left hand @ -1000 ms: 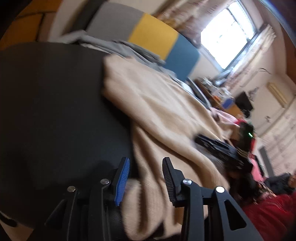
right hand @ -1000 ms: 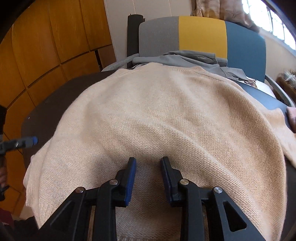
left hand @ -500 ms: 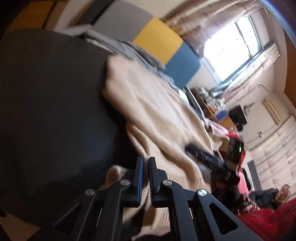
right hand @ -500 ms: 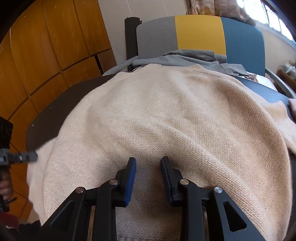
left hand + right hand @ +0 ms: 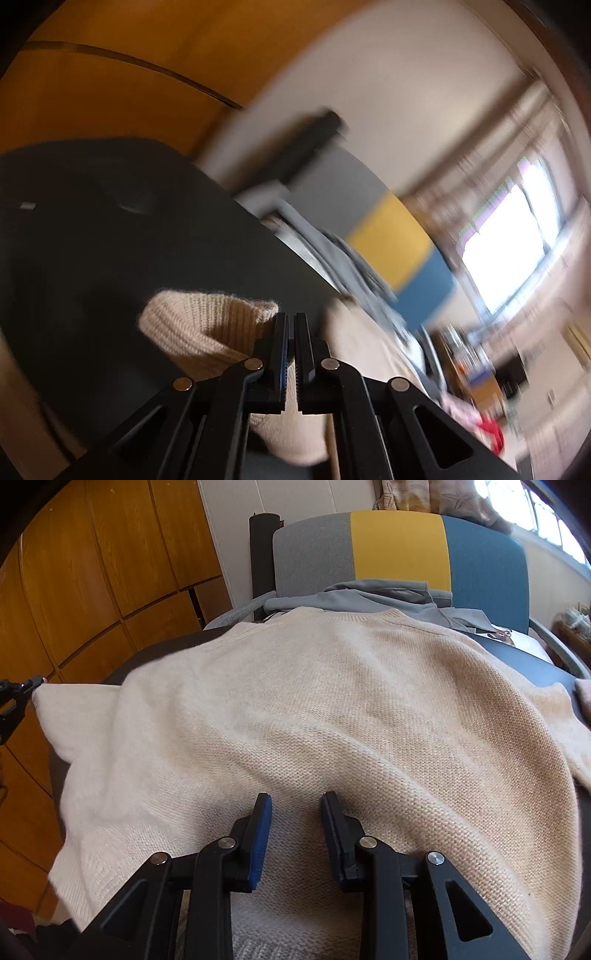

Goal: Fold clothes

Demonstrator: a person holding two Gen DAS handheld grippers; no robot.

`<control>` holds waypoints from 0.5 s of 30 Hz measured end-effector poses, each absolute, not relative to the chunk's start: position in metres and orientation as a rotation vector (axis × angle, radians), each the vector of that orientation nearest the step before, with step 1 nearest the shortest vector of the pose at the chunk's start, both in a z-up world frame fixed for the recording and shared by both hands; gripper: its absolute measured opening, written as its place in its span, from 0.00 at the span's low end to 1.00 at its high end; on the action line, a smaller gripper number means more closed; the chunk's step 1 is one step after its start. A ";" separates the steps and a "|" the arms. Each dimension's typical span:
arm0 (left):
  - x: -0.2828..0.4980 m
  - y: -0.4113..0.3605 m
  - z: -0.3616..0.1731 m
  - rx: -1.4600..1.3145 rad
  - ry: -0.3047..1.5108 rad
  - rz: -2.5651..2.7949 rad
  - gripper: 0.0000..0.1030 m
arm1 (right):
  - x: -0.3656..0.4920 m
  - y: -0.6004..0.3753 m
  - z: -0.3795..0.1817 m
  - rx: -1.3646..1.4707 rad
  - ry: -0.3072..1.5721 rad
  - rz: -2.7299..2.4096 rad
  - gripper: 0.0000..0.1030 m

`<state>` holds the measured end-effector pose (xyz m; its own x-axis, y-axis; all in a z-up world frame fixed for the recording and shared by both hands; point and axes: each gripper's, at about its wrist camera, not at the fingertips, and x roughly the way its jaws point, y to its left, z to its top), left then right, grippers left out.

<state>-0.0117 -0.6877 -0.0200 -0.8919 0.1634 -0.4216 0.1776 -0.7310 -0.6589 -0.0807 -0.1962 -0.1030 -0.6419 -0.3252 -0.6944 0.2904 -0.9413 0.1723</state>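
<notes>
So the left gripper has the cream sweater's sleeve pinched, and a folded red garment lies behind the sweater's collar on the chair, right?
Not red: the right wrist view shows a grey garment behind the collar of the cream sweater, on the chair. The left gripper is shut on the sweater's sleeve, as you said.

A cream knit sweater [image 5: 314, 716] lies spread flat across the dark worktop [image 5: 110, 221], its left sleeve [image 5: 74, 716] lifted outward.

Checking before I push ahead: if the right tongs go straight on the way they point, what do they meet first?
Probably the cream sweater: the right tongs sit just over its knit, angled down into it.
</notes>
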 end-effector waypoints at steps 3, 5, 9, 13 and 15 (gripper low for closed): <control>-0.008 -0.729 -0.033 0.668 1.163 -2.664 0.00 | -0.081 -0.197 -0.103 1.102 -0.056 -2.576 0.28; -0.011 -0.750 -0.048 0.705 1.164 -2.562 0.00 | -0.081 -0.198 -0.103 1.104 -0.050 -2.578 0.28; -0.033 -0.738 -0.077 0.959 1.206 -2.547 0.16 | -0.080 -0.198 -0.103 1.104 -0.045 -2.580 0.28; -0.056 -0.658 -0.081 1.237 0.813 -2.764 0.29 | -0.080 -0.198 -0.103 1.104 -0.045 -2.579 0.29; -0.068 -0.616 -0.080 1.339 0.549 -2.823 0.40 | -0.079 -0.199 -0.103 1.104 -0.046 -2.577 0.29</control>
<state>-0.0682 -0.6156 -0.0804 -0.6431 0.1732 -0.7459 0.1189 -0.9397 -0.3206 -0.0791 -0.1986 -0.1027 -0.6424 -0.3171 -0.6977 0.2918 -0.9430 0.1599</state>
